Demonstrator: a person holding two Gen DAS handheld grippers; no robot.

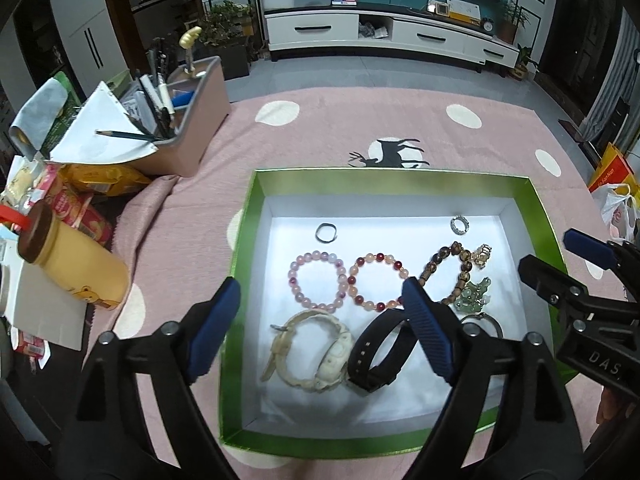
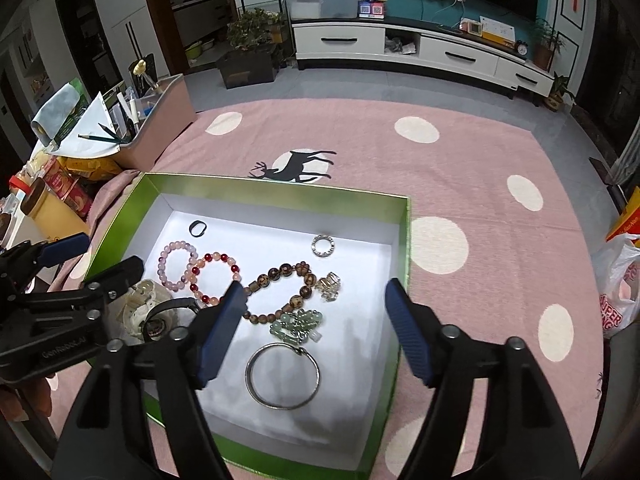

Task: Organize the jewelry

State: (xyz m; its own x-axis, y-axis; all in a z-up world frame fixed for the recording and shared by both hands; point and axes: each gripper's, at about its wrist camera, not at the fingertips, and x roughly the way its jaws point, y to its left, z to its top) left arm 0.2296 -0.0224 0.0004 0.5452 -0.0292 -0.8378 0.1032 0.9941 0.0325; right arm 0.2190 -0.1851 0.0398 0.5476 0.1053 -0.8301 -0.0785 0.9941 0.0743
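A green box (image 1: 256,184) (image 2: 404,240) with a white inside lies on the pink cloth and holds the jewelry. In it are a pink bead bracelet (image 1: 318,278) (image 2: 176,266), a red and peach bead bracelet (image 1: 378,280) (image 2: 214,280), a brown bead bracelet (image 1: 448,272) (image 2: 280,292), a jade charm (image 1: 474,296) (image 2: 296,326), a cream watch (image 1: 316,354), a black watch (image 1: 374,354), a silver bangle (image 2: 282,376) and small rings (image 1: 326,233) (image 2: 323,246). My left gripper (image 1: 324,322) is open above the box's near left part. My right gripper (image 2: 316,328) is open above the bangle.
A pink bin (image 1: 192,120) with pens and paper stands at the back left. A yellow bottle (image 1: 76,258) and snack packs (image 1: 80,208) lie to the left of the box. A plastic bag (image 2: 618,280) is at the right edge.
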